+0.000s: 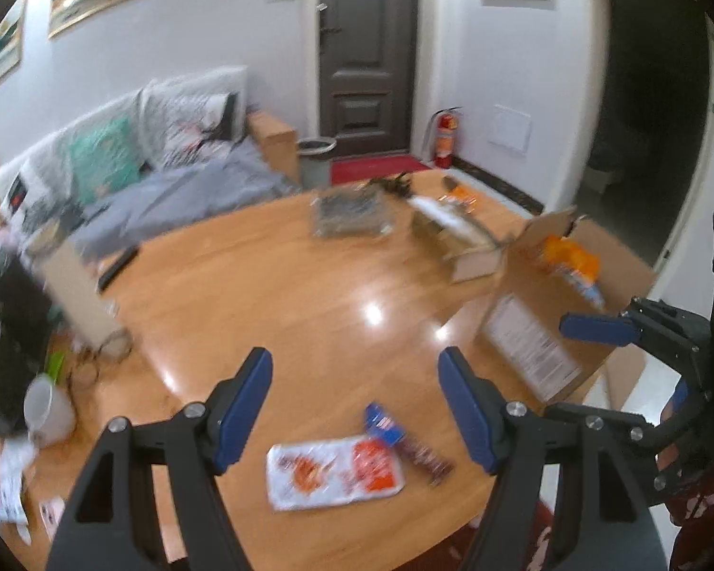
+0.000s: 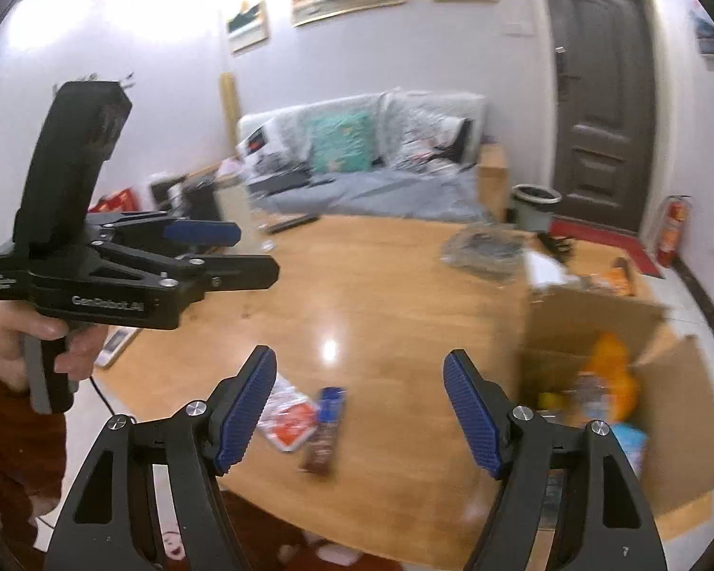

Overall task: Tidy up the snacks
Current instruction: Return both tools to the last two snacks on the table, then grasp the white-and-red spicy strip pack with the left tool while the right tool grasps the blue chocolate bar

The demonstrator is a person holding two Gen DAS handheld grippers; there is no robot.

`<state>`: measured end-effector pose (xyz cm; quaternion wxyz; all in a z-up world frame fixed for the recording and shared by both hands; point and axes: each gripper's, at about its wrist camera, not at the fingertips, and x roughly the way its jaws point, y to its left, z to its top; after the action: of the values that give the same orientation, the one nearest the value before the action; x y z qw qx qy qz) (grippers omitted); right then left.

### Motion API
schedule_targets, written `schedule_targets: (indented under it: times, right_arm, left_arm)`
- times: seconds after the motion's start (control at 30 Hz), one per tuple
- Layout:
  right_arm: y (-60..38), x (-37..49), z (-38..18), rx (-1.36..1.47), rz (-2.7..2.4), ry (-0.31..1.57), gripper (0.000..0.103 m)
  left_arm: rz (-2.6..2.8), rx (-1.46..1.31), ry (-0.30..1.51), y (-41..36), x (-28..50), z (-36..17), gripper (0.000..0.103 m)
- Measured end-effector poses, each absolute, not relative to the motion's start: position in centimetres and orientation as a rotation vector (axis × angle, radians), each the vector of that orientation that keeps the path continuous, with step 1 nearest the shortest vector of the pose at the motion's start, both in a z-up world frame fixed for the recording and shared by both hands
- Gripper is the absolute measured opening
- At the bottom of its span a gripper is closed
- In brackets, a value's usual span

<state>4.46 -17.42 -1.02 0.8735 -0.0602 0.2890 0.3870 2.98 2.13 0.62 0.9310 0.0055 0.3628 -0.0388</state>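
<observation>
Red-and-white foil: the flat snack packet [image 1: 334,476] lies near the front edge of the wooden surface [image 1: 262,295], touching a dark snack bar [image 1: 407,442] with a blue end. Neither is held. Your left gripper [image 1: 354,409] hangs above them, jaws apart and empty. Your right gripper [image 2: 359,411] also shows jaws spread with nothing between, near the cardboard box [image 2: 590,319]. The box, well apart from the two loose snacks, already holds an orange bag [image 2: 611,371] and other packets. By my reading: partly done, two snacks left to box.
</observation>
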Motion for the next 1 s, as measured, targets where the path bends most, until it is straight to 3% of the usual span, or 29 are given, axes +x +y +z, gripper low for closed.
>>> schedule_targets:
  times: [0.2,0.27,0.43,0.6,0.67,1.0]
  right_arm:
    - [-11.4,4.1,-6.4,-0.18,0.892,0.722,0.054]
    - [-10.3,4.7,-8.8,-0.196,0.892,0.774,0.043]
    - [-8.3,6.6,-15.0,-0.25,0.852,0.888,0.032]
    - [-7.7,8.3,-17.9,-0.281,0.813,0.912,0.025]
    - [-8.0,8.6,-18.3,-0.301,0.799,0.904,0.016]
    - [-10.2,10.5,-18.2,-0.28,0.731,0.898,0.016]
  left_arm:
    - [-0.055,-0.066,0.843,5.7,1.0,-6.3,0.068]
    - [-0.059,-0.103,0.882,6.4,0.5,-8.7,0.065]
    - [-0.089,-0.198,0.985,6.5,0.0,-14.0,0.056]
    - [-0.114,-0.249,1.027,5.6,0.4,-16.3,0.054]
    - [-0.116,-0.253,1.033,5.5,0.8,-16.6,0.054]
    - [-0.118,-0.235,1.046,4.8,5.7,-16.2,0.054]
